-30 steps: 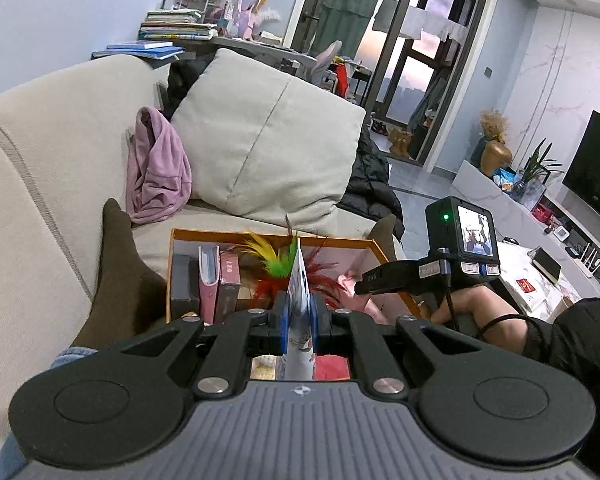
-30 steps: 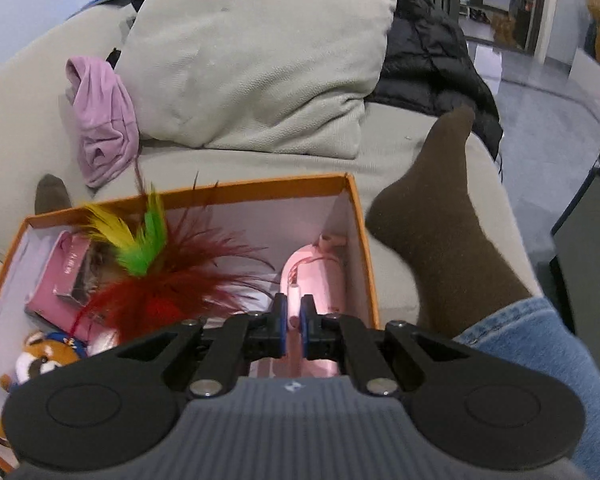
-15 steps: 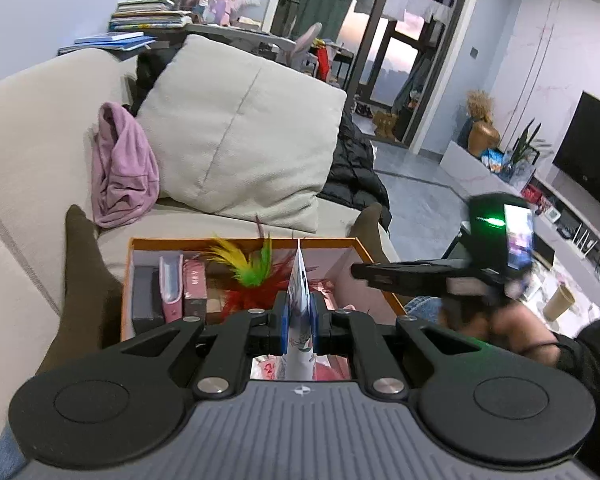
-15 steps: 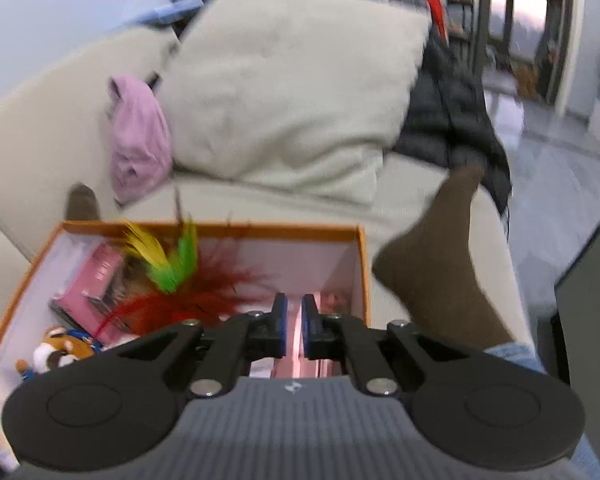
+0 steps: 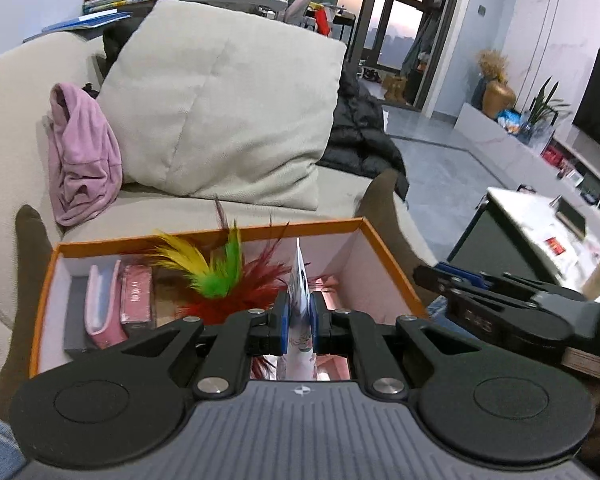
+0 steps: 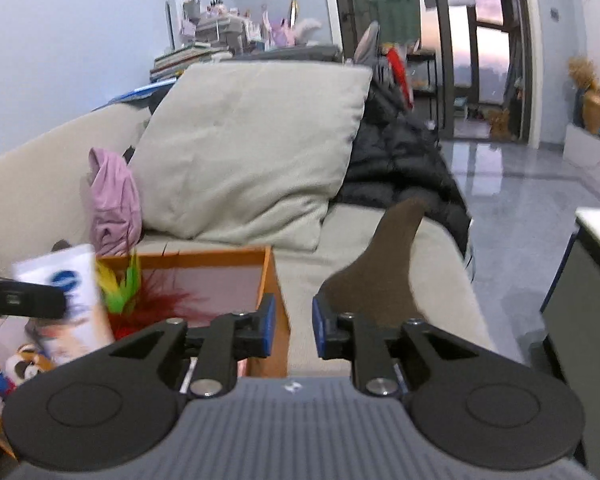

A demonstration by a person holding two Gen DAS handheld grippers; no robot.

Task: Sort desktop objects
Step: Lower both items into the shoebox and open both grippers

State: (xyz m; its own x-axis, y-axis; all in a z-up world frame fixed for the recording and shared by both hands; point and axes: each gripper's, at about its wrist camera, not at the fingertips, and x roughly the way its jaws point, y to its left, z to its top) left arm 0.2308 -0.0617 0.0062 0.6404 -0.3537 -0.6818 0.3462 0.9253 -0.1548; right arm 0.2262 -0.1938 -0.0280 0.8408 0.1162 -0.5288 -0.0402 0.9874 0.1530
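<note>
Left gripper (image 5: pixel 299 316) pinching white tube (image 5: pixel 300 300) upright over orange box (image 5: pixel 204 236), feather toy (image 5: pixel 220 276) at ten o'clock, right gripper (image 6: pixel 294 330) opening, nothing between its pads, box rim at nine o'clock, beige cushion (image 6: pixel 252 152) beyond.

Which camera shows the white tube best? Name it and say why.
The right wrist view: the white tube shows its broad printed face, held in the left gripper. The left wrist view shows only its thin edge between the pads, over the orange box.
</note>
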